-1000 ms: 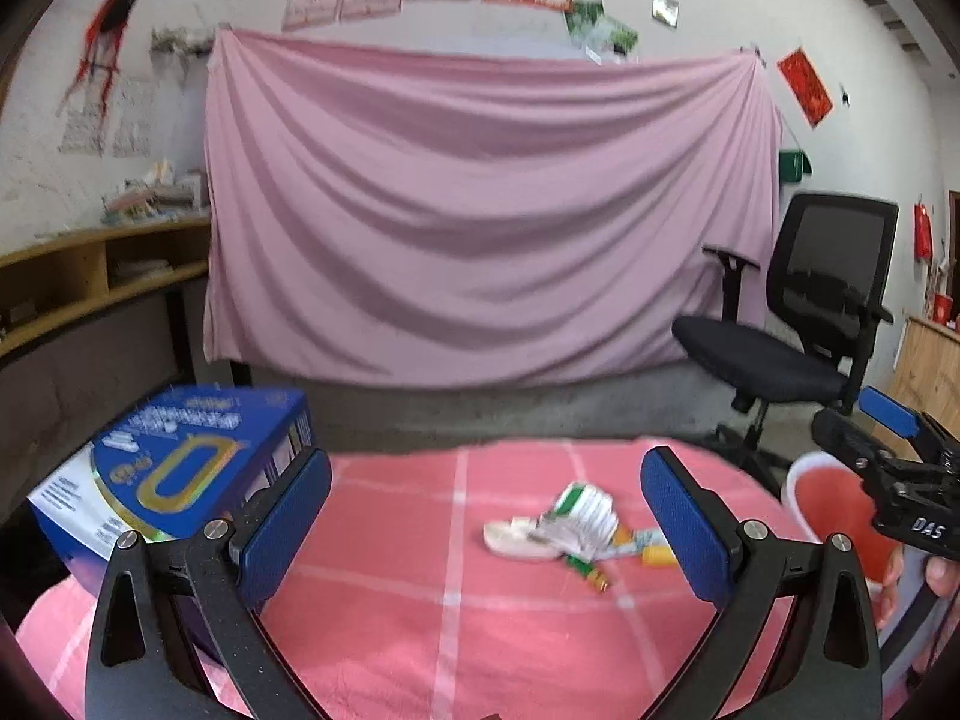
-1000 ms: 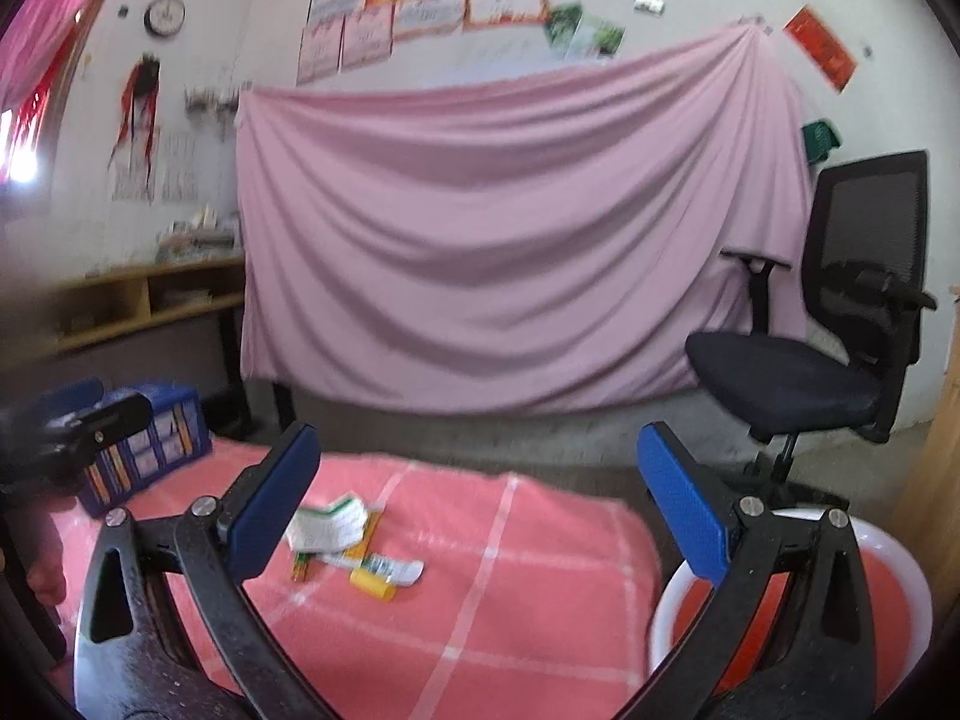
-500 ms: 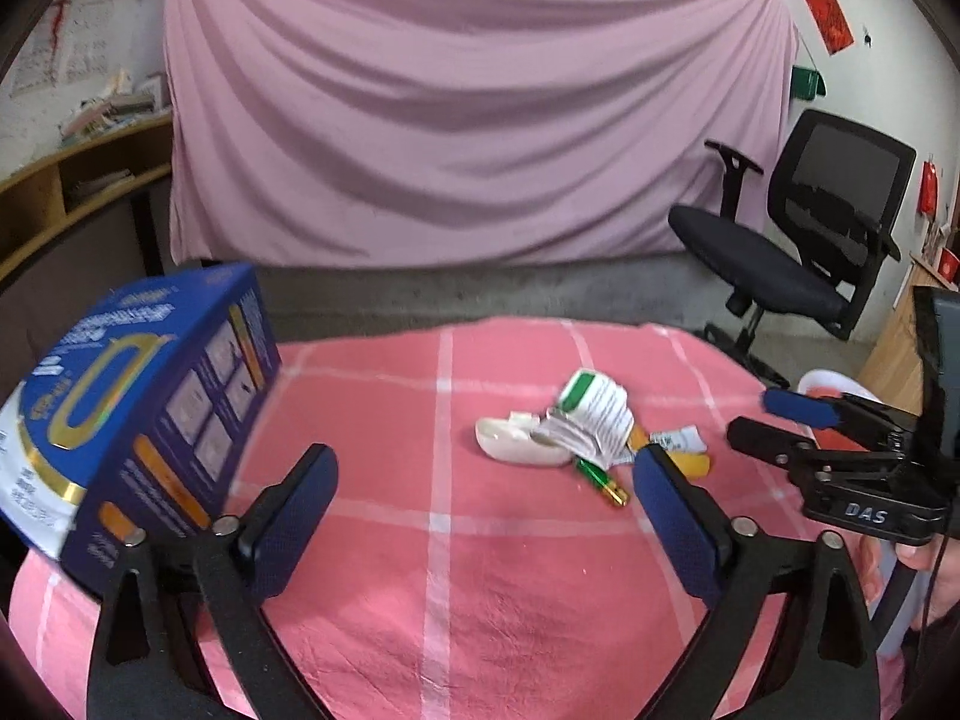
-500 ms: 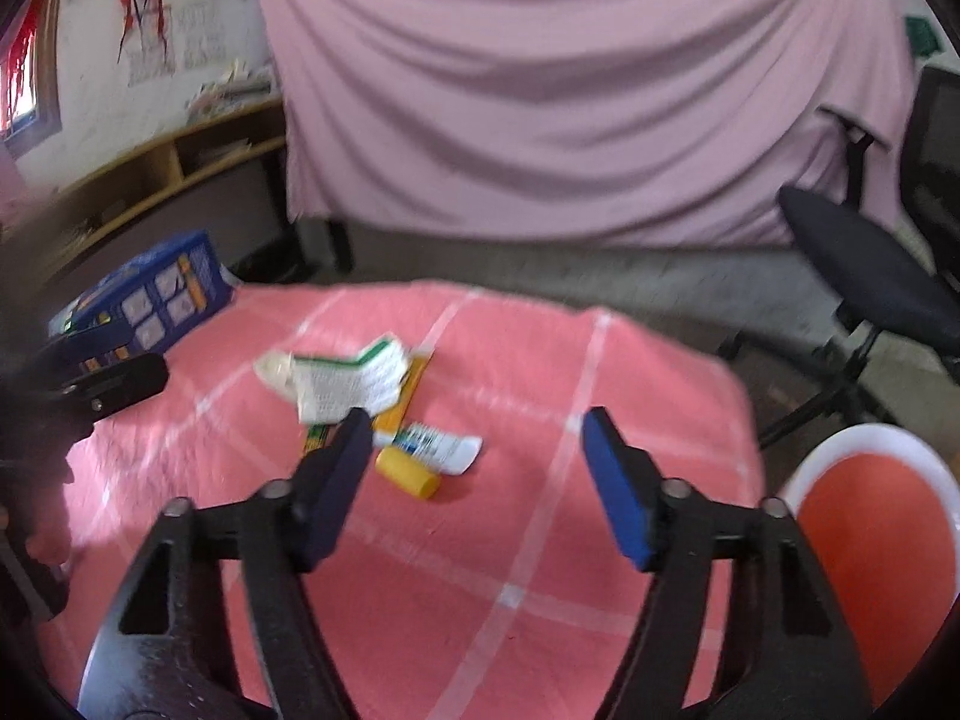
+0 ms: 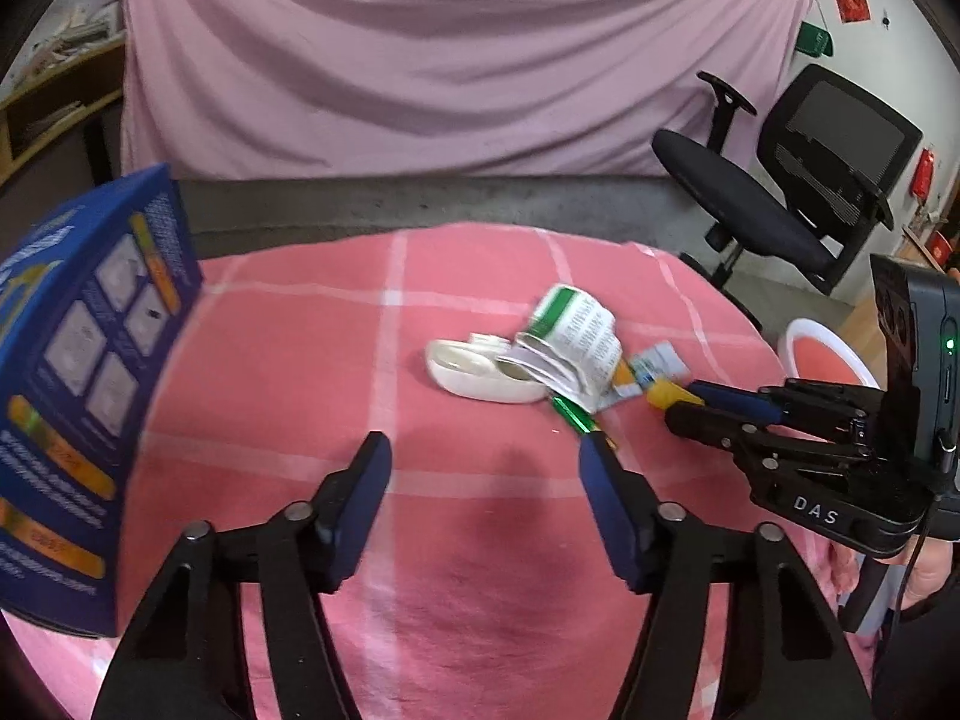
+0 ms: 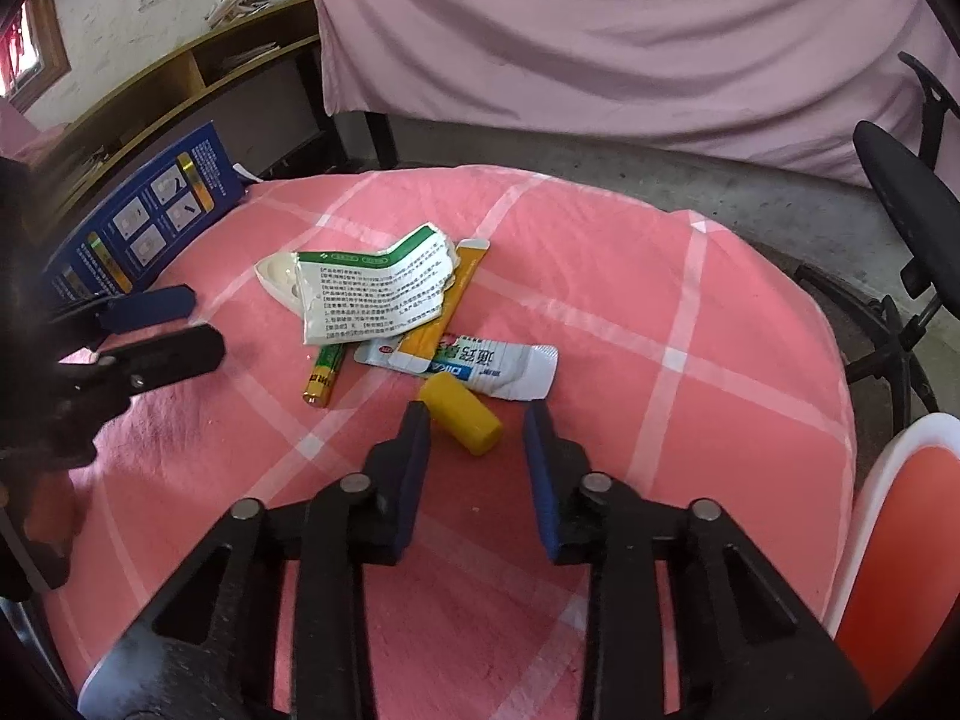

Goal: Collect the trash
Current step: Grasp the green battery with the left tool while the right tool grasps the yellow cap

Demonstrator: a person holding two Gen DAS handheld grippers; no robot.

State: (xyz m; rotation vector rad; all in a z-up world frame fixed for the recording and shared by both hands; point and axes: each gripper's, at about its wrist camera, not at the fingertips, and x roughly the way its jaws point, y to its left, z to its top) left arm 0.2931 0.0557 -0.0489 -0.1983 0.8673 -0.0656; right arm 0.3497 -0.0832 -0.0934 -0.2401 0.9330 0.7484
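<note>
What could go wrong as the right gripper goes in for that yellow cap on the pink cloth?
1. The yellow cap is a cylinder lying on its side between the open pads of the right gripper; a glancing close could roll it away.
2. The toothpaste tube lies just beyond the cap, so reaching too deep may pinch it too.
3. The left gripper is open near the battery; both reaching into the small pile could collide.

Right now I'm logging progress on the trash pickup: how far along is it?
Nothing looks collected: the torn leaflet, battery, tube, orange sachet and white tray all lie on the pink tablecloth. In hand: the open right tongs flank the yellow cap, not closed. The left tongs hover empty. All pieces remain.
</note>
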